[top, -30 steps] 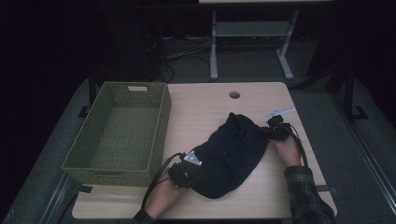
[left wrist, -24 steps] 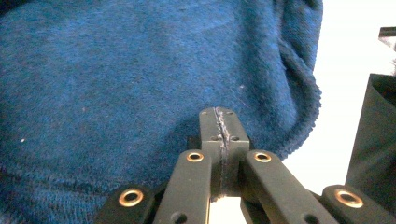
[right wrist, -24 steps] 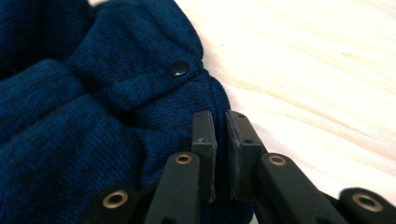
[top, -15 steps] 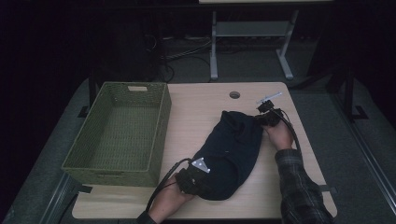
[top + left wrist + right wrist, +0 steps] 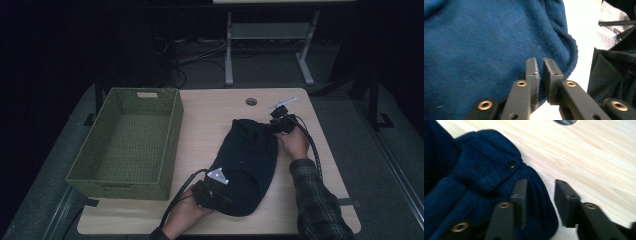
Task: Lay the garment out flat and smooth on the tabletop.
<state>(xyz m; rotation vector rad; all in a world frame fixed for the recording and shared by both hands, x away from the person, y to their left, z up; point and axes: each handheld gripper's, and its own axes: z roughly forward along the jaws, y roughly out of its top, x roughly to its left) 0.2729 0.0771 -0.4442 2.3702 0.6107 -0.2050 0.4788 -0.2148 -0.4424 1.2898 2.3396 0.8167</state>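
The dark blue garment (image 5: 247,167) is lying in a long heap across the right half of the desk (image 5: 210,112), running from near the front edge up toward the cable hole (image 5: 251,101) at the back. The left gripper (image 5: 212,194) is sitting at the garment's front end, close to the desk's front edge, and the right gripper (image 5: 281,122) is working at the far end, so each hand is taking one end, probably to spread or fold the cloth.

The green woven basket (image 5: 127,142) is waiting along the left edge, well apart from the cloth; it looks like the likely destination.

The left gripper view is giving what the high view cannot: the jaws are standing almost pressed together with a thin slit between them, tips against the fleecy hem (image 5: 571,53), and I cannot tell whether any cloth is caught there.

The right gripper view is showing jaws spread wide, one over the fabric near a small dark snap button (image 5: 511,164), the other over bare wood, so it is straddling the edge, not pinching yet
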